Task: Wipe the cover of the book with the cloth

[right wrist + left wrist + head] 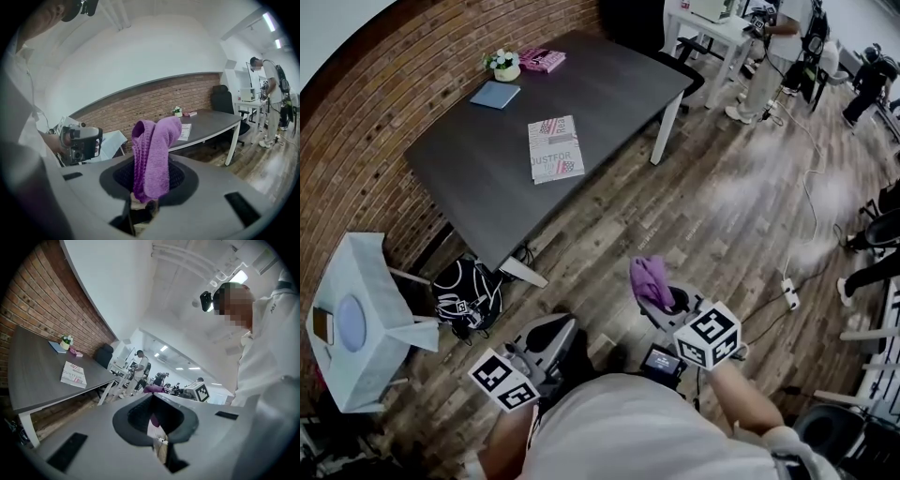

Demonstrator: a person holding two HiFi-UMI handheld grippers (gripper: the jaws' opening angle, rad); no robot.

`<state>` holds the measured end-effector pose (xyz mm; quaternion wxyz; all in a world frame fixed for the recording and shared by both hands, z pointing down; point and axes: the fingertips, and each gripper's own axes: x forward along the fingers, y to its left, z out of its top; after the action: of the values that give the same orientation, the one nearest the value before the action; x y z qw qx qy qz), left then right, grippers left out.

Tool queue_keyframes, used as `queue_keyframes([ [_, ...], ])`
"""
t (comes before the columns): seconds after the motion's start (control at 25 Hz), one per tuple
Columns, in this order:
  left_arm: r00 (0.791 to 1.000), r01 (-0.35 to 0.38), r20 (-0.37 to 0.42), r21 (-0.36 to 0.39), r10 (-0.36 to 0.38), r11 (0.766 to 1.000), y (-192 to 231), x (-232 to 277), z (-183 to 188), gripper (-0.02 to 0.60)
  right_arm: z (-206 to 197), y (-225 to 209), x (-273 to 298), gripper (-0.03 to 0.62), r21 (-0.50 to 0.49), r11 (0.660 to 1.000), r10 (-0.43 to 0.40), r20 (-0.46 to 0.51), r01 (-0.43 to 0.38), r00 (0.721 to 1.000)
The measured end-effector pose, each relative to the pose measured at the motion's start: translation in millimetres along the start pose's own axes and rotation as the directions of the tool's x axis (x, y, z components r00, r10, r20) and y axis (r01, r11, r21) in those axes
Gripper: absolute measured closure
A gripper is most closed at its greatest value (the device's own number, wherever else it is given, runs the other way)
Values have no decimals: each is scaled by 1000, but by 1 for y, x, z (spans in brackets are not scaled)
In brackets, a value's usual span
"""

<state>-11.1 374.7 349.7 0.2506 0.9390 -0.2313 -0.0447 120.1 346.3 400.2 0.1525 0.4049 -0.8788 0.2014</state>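
The book (555,148) lies flat and closed near the middle of the dark grey surface (619,89), well apart from both grippers. The person stands back on the wooden floor (722,216) with the surface's near edge ahead.

The right gripper (661,300) has its fingers clamped on the purple cloth (650,278), which stands up from them and flops over at the top. The left gripper (555,336) hangs just beside it. Its fingers are drawn together and grip nothing.

At the far end of the surface, by the brick wall (356,131), sit a small pot of white flowers (502,65), a pink item (543,59) and a blue notebook (495,94), all apart from the book. A black backpack (467,294) lies on the floor under the surface's near corner, beside a white leg. A white stand (356,319) is at the left. A black office chair (686,67) is at the far side. A white power strip (788,292) and its cable lie on the floor to the right. Another person (769,56) stands at a white desk in the background.
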Motion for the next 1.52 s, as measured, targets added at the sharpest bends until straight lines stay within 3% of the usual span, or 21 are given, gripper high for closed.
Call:
queue_keyframes([
  [0.32, 998, 45, -32, 14, -44, 999, 83, 21, 41, 574, 38, -27, 65, 488, 15, 998, -60, -12, 60, 998],
  [0.84, 985, 87, -149, 24, -83, 996, 224, 31, 74, 574, 88, -66, 178, 488, -95, 980, -184, -110, 174, 977],
  [1.12, 974, 8, -226, 55, 4, 998, 277, 63, 67, 572, 103, -106, 211, 488, -195, 969, -188, -175, 153, 967],
  [1.4, 951, -93, -287, 84, 114, 992, 330, 114, 55, 569, 106, -174, 262, 488, -293, 956, -114, -270, 30, 956],
  [1.52, 927, -186, -320, 65, 197, 980, 363, 136, 47, 486, 109, -206, 290, 488, -326, 944, -64, -328, -49, 942],
])
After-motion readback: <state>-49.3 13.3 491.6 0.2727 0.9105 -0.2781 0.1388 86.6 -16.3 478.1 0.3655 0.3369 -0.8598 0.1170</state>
